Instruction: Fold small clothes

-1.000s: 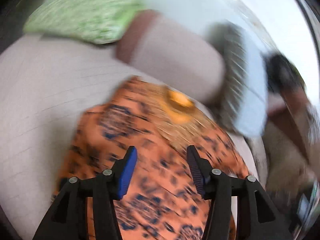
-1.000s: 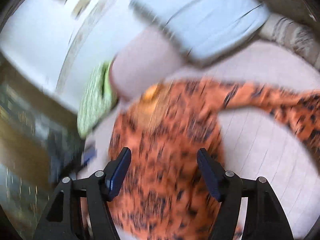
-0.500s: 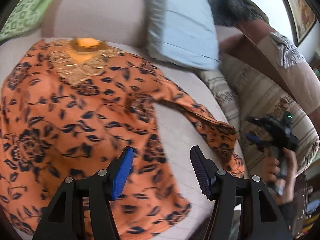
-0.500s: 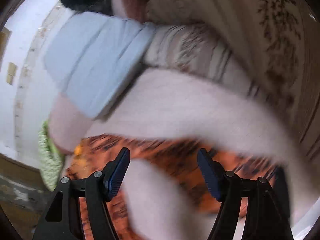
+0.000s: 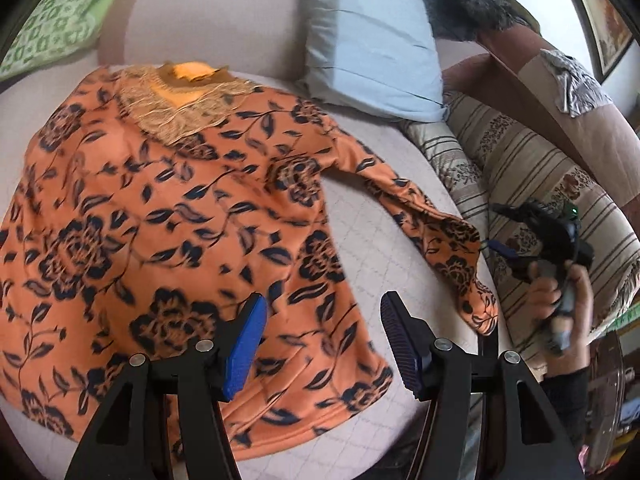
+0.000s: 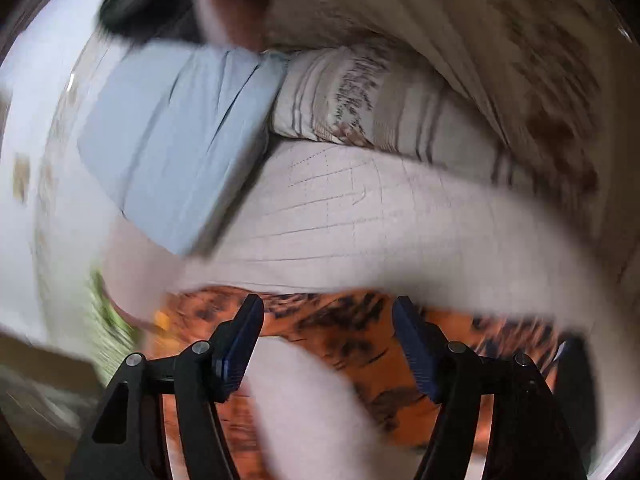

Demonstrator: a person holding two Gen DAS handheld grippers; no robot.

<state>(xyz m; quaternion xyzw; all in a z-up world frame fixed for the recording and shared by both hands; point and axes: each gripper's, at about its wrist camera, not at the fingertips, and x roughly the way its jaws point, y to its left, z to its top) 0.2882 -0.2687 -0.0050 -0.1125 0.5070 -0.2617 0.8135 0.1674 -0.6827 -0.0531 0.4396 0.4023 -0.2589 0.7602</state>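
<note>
An orange long-sleeved top with a black flower print and gold embroidered neckline (image 5: 168, 200) lies spread flat on a pale quilted bed (image 5: 372, 248), one sleeve stretched toward the bed's edge. The left gripper (image 5: 320, 344) hovers over the hem, jaws spread and empty. The right gripper (image 6: 326, 350), jaws apart and just narrowing, hangs above the sleeve without pinching it. A light blue pillow (image 5: 372, 40) and a striped beige cushion (image 5: 520, 168) lie beside the top.

Top (image 5: 168, 208) lies flat on cushion (image 5: 384, 240), pillow (image 5: 372, 40) behind it.
</note>
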